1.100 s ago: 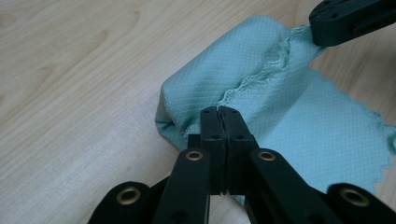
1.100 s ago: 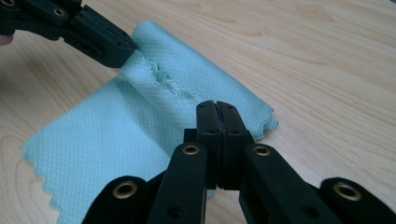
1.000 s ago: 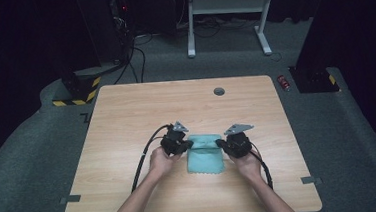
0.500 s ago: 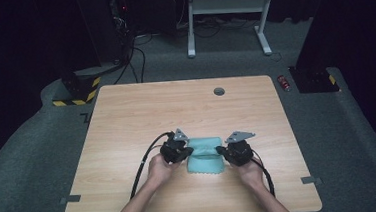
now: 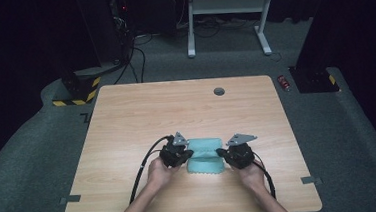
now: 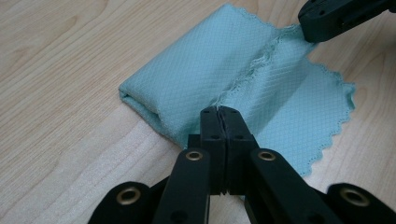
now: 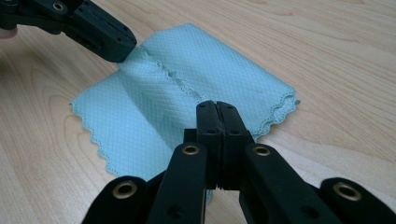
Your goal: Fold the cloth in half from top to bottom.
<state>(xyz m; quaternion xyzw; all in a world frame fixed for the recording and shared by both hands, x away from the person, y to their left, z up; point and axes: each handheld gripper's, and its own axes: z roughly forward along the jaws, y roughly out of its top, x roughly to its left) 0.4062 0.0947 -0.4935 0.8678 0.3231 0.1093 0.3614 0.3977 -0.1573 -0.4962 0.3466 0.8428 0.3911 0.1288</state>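
Pinching opposite ends of the pale teal, diamond-textured microfibre cloth with scalloped edges [image 5: 205, 157], you hold it low over the light wooden table [image 5: 127, 120], on the side of the table nearest you. Your left gripper [image 5: 181, 155] sits at the cloth's left end, its jaws pressed together on a raised ridge of fabric; your right gripper [image 5: 228, 154] mirrors it at the cloth's right end, jaws likewise clamped on that ridge. Beyond the ridge the cloth lies folded over itself in a thick layer; on your side of the ridge a single scalloped flap spreads flat on the wood.
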